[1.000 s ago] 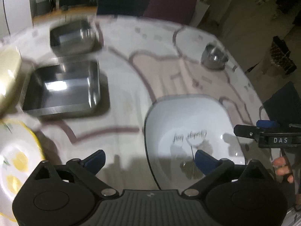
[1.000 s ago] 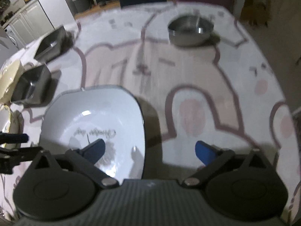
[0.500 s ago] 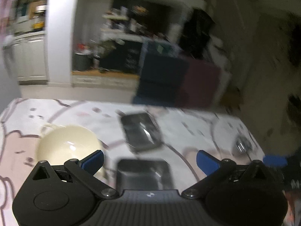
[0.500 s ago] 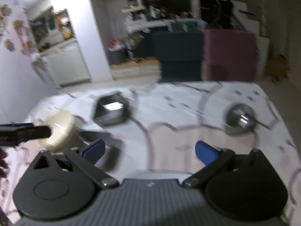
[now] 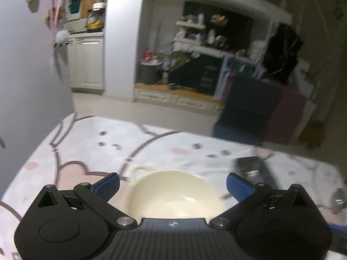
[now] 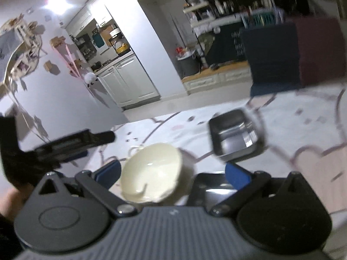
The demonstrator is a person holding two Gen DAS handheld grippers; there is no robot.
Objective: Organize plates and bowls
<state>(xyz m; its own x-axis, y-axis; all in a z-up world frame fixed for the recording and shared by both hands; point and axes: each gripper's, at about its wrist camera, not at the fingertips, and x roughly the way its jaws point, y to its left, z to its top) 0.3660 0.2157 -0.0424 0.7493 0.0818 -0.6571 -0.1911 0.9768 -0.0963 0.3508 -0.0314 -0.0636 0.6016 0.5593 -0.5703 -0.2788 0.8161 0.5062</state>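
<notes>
Between the blue fingertips of the left gripper (image 5: 172, 187), left wrist view: cream bowl (image 5: 175, 195) sits on the table, centred in the gap, touching neither pad. Jaws spread wide, holding nothing. Just past the right finger (image 5: 238, 187), a steel square tray (image 5: 253, 170), blurred. Off the far right of that finger, a small shiny metal item (image 5: 337, 197), too blurred to identify. Tablecloth (image 5: 86, 151) is white with pink bear outlines.

Right wrist view: right gripper (image 6: 172, 170) also wide open, empty. Same cream bowl between its fingers, nearer the left pad (image 6: 108, 171), tilted in frame, no contact visible. Steel square tray (image 6: 235, 137) lies ahead of the right finger (image 6: 237, 176), beyond the tip. A second dark steel tray (image 6: 213, 187) sits between the bowl and the right finger, mostly hidden behind the gripper body. Left gripper's black body (image 6: 71, 144) enters from the left of the left pad, above the cloth.
</notes>
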